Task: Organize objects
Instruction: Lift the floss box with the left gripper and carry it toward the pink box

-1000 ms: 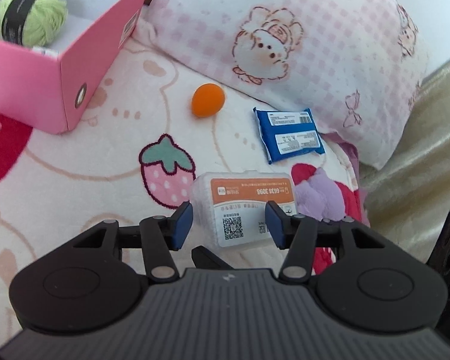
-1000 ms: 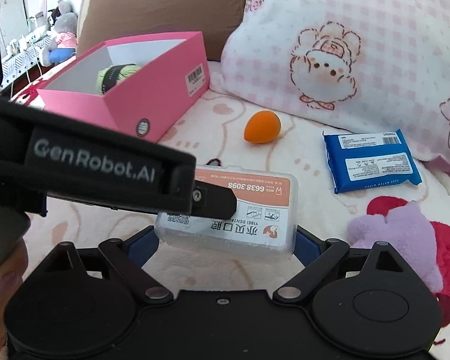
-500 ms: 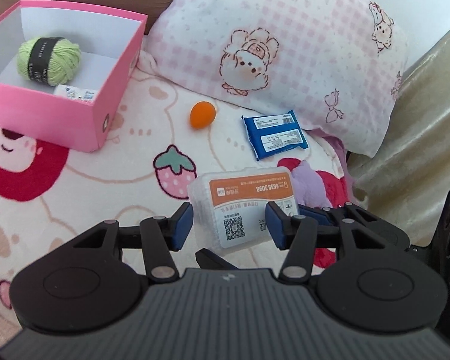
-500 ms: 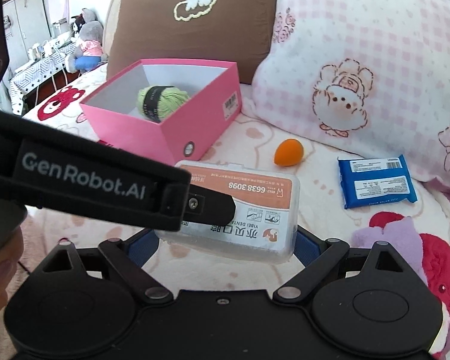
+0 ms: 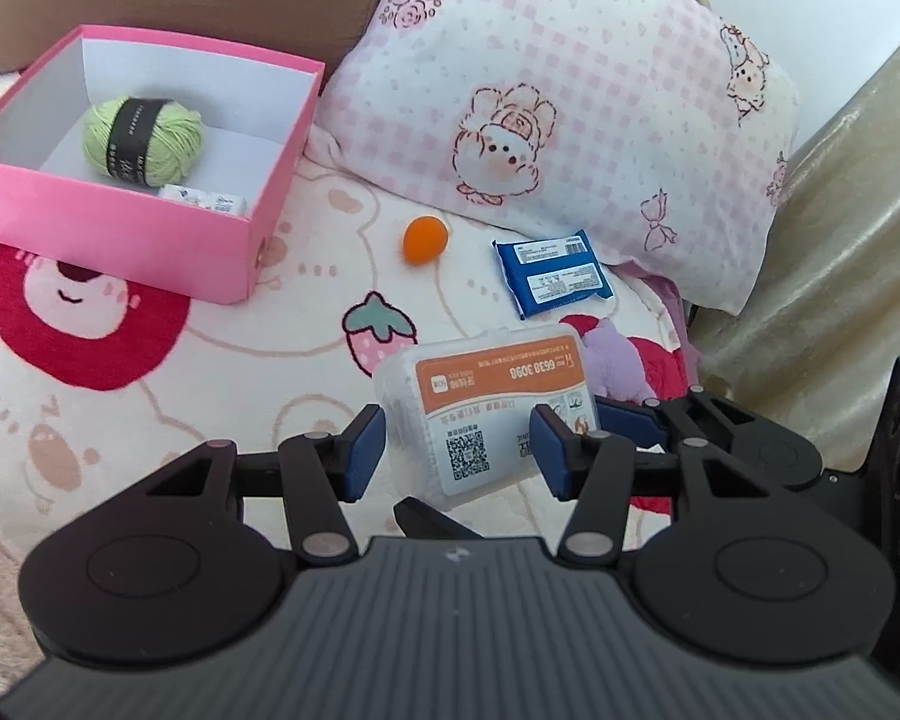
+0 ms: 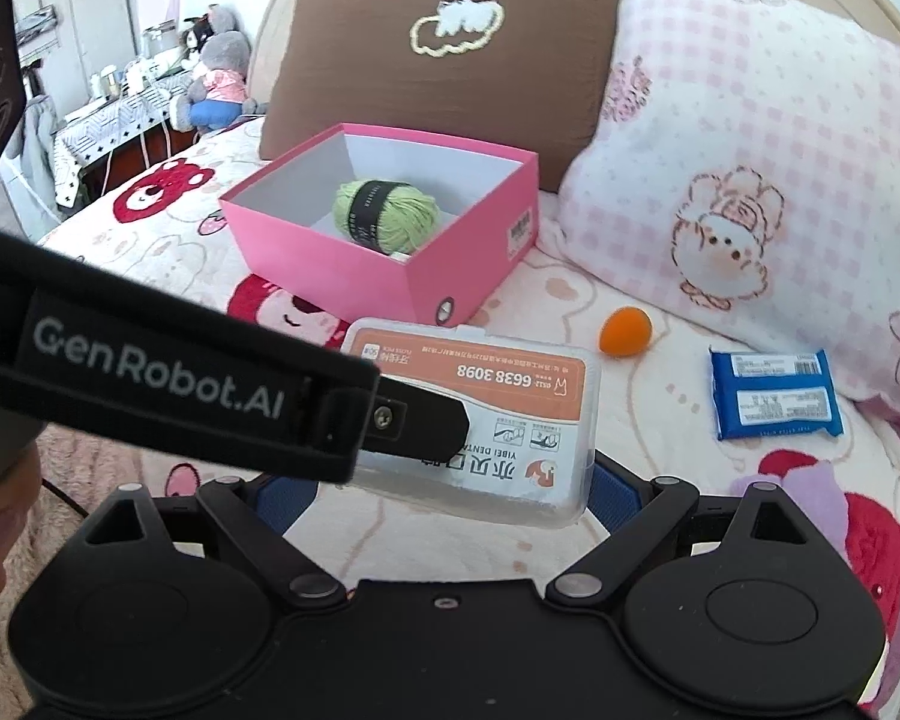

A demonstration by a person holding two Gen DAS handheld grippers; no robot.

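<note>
**A:** Where is the floss box [image 5: 486,414]?

**B:** Up off the blanket [image 5: 150,420], near the cameras and right of the middle of the bed. It is a clear plastic case with an orange and white label, tilted, and it sits between both tools.

**A:** Which one has it?

**B:** The right gripper [image 6: 450,489] stands wide and holds it by the short ends. Its right blue pad touches the box's right end. The left pad is partly hidden behind the other tool's finger.

**A:** And the left gripper [image 5: 456,456]?

**B:** It is set fairly narrow, with the box between its pads. The left pad sits right at the box's edge and the right pad overlaps the label. I cannot tell whether they press on it.

**A:** What else is around?

**B:** A pink box [image 5: 120,228] sits at the far left. It holds a green yarn ball [image 5: 144,138] and a small white packet [image 5: 204,199]. An orange sponge [image 5: 426,239] and a blue packet [image 5: 552,276] lie on the blanket beyond the floss box, just in front of the checked pillow [image 5: 570,90].
</note>
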